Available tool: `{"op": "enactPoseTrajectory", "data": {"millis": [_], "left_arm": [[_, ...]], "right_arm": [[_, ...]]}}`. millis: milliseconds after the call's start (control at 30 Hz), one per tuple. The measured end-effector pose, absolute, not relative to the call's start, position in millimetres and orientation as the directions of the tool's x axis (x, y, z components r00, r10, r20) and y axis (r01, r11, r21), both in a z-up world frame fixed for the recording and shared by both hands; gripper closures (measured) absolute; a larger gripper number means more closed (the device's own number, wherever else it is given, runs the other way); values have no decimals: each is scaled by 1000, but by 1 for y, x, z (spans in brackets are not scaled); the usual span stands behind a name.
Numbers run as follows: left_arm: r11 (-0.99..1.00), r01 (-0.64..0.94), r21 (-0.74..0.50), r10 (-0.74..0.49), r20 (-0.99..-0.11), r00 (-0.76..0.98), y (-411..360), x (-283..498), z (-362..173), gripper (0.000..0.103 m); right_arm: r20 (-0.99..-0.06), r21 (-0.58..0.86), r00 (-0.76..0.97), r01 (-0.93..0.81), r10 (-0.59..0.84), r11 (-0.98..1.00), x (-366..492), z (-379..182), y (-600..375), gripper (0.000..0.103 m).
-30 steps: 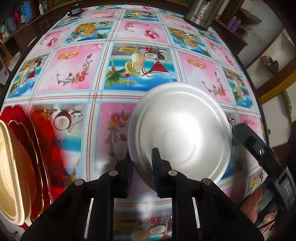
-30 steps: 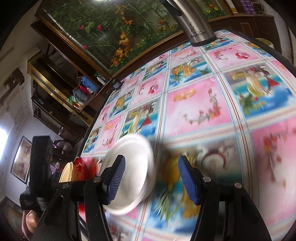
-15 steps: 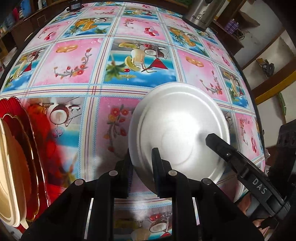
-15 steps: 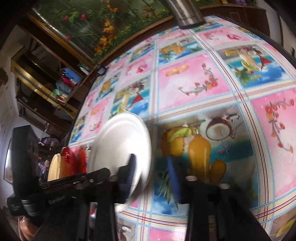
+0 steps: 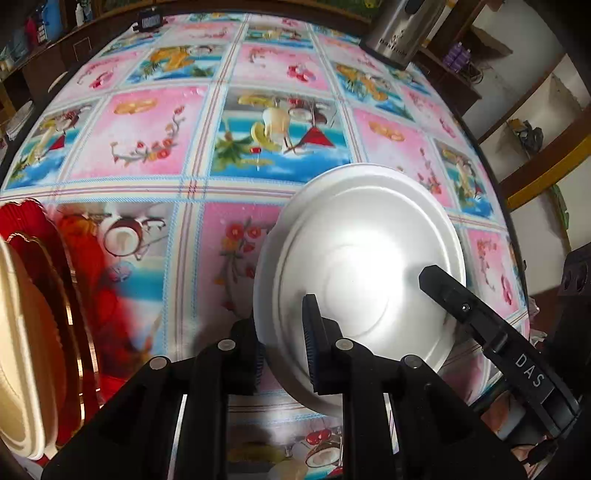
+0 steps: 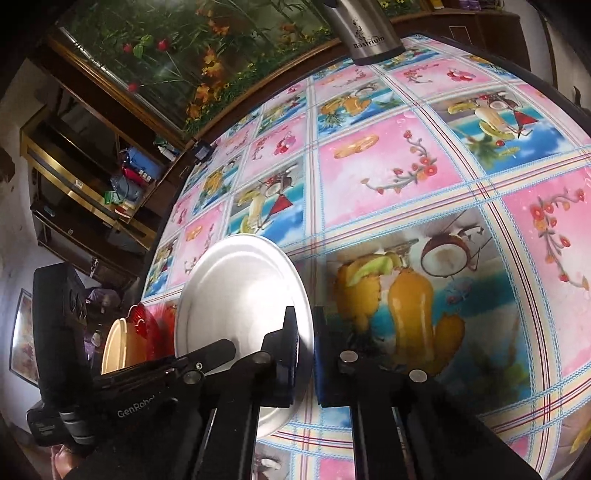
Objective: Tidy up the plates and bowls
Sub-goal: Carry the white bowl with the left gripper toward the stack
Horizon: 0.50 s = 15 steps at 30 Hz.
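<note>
Both grippers angle down at the round white foam plate [image 5: 364, 266], which is tipped up over the fruit-print tablecloth [image 5: 147, 140]. The left gripper [image 5: 282, 343] is clamped on the plate's near rim, and the right gripper [image 6: 304, 354] has just closed its jaws onto the rim too. Left of the plate sit red scalloped plates [image 5: 33, 229] and a cream plate [image 5: 22, 350]; a steel flask [image 5: 397, 27] stands far behind.

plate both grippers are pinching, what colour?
Plain white plate, no pattern; clearest in the left wrist view.
</note>
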State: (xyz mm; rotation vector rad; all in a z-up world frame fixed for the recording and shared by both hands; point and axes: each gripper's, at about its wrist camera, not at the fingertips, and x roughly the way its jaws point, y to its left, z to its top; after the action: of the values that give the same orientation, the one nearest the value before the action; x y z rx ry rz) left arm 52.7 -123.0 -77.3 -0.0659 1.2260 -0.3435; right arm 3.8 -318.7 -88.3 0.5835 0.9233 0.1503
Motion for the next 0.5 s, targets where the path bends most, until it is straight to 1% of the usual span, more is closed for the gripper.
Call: {"op": "enactPoseTrajectory", "data": {"millis": [200, 367, 500], "left_arm": [[947, 226, -229, -303, -868, 392, -104, 42, -44, 87], [953, 220, -207, -292, -817, 498, -77, 29, -12, 87], [958, 203, -201, -280, -794, 539, -53, 20, -2, 87]], "right_arm": [[-669, 556, 629, 70, 396, 828, 1, -65, -306, 96], [-624, 577, 647, 4, 438, 817, 0, -42, -286, 96], [-599, 580, 651, -50, 467, 813, 2, -26, -264, 96]]}}
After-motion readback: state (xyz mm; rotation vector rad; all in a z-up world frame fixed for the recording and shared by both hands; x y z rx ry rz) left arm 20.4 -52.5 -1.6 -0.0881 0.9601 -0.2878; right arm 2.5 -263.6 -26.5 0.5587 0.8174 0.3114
